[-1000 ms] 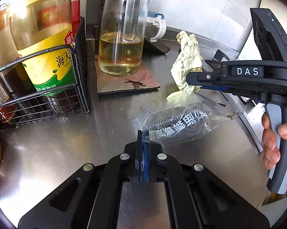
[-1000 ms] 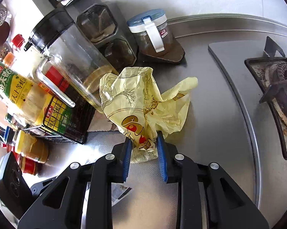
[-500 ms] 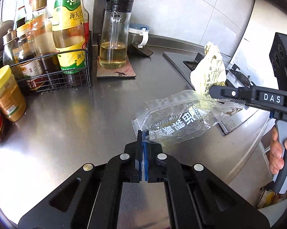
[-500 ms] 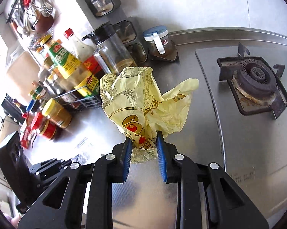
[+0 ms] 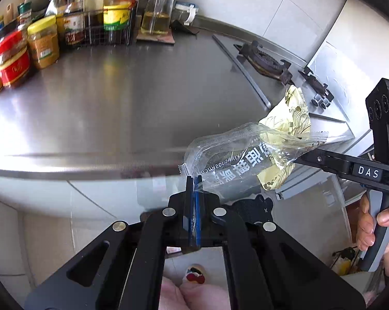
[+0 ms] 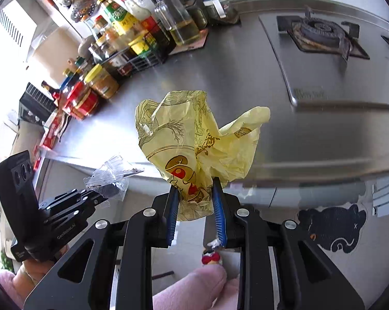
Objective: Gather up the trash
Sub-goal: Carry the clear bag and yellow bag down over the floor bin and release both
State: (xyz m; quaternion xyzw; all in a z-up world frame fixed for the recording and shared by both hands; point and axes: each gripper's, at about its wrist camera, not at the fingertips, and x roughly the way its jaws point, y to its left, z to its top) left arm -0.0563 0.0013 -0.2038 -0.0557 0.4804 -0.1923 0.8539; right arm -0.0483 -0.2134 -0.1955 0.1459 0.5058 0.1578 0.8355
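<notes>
My left gripper [image 5: 193, 180] is shut on the corner of a clear plastic wrapper [image 5: 235, 157] with printed Chinese text, held in the air in front of the steel counter's edge. My right gripper [image 6: 195, 193] is shut on a crumpled yellow plastic bag [image 6: 191, 139], also off the counter. In the left wrist view the yellow bag [image 5: 290, 118] shows behind the wrapper, with the right gripper's body to the right. In the right wrist view the left gripper [image 6: 104, 199] with the wrapper [image 6: 111, 175] is at lower left.
The steel counter [image 5: 116, 98] carries jars and bottles at the back left, a wire rack [image 5: 104, 28] of sauce bottles and a glass oil jug [image 5: 155, 7]. A gas burner [image 6: 318, 31] sits to the right. White cabinet fronts lie below the counter edge.
Both grippers have pulled back from the counter with their trash and now hang in front of its edge, lower and farther from the bottles and jug.
</notes>
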